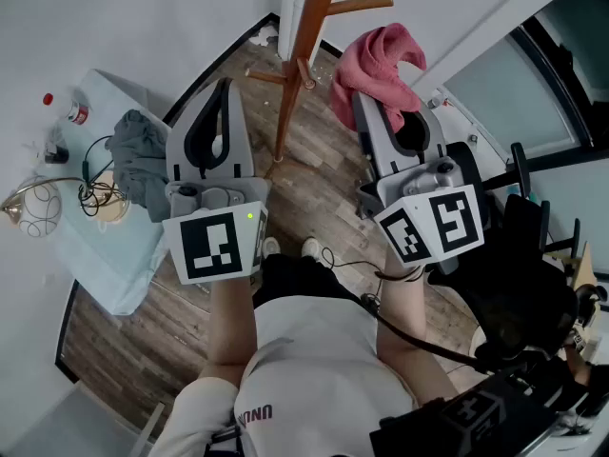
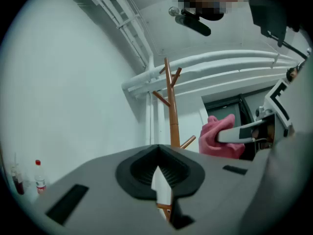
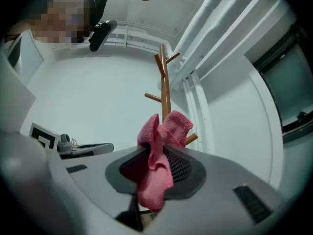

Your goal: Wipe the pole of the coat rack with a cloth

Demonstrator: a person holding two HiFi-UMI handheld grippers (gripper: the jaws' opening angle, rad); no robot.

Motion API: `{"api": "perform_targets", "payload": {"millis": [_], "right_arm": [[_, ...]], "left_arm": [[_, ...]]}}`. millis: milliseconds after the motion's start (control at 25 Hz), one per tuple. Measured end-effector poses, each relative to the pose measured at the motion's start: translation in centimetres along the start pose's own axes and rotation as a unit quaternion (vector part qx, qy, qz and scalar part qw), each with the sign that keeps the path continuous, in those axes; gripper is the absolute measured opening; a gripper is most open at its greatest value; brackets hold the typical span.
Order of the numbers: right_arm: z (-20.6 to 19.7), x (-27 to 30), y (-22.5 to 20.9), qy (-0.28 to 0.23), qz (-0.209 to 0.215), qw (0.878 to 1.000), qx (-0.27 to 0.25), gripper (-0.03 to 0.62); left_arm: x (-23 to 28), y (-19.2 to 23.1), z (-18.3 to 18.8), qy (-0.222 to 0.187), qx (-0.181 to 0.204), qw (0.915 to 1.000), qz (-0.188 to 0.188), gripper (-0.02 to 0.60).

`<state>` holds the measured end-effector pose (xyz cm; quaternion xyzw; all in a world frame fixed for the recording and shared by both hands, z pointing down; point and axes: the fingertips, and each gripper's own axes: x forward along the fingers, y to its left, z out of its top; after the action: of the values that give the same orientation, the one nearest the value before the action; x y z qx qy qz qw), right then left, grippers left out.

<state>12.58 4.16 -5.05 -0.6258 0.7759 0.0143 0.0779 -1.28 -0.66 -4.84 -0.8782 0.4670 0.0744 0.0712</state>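
The coat rack's orange-brown wooden pole stands in the room's corner, with pegs sticking out, just ahead of both grippers. A pink cloth bunches out of my right gripper, which is shut on it to the right of the pole and apart from it. In the right gripper view the pink cloth hangs over the jaws of the right gripper, with the pole behind. My left gripper is shut and empty, left of the pole. From the left gripper the pole rises straight ahead.
A pale blue table at the left carries a grey cloth, a small bottle, cables and a round wire object. Black equipment crowds the right side. White walls meet behind the rack, over a wooden floor.
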Motion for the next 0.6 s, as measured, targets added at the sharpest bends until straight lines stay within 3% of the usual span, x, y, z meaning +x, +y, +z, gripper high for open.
{"api": "perform_targets", "payload": {"millis": [320, 600], "right_arm": [[-1.9, -0.1, 0.0, 0.013, -0.010, 1.000, 0.012, 0.091], [-3.1, -0.5, -0.4, 0.018, -0.023, 0.999, 0.024, 0.091]], "left_arm": [[-0.3, 0.4, -0.9, -0.001, 0.027, 0.9995, -0.014, 0.012], [-0.6, 0.0, -1.9, 0.010, 0.027, 0.9993, -0.025, 0.012]]}}
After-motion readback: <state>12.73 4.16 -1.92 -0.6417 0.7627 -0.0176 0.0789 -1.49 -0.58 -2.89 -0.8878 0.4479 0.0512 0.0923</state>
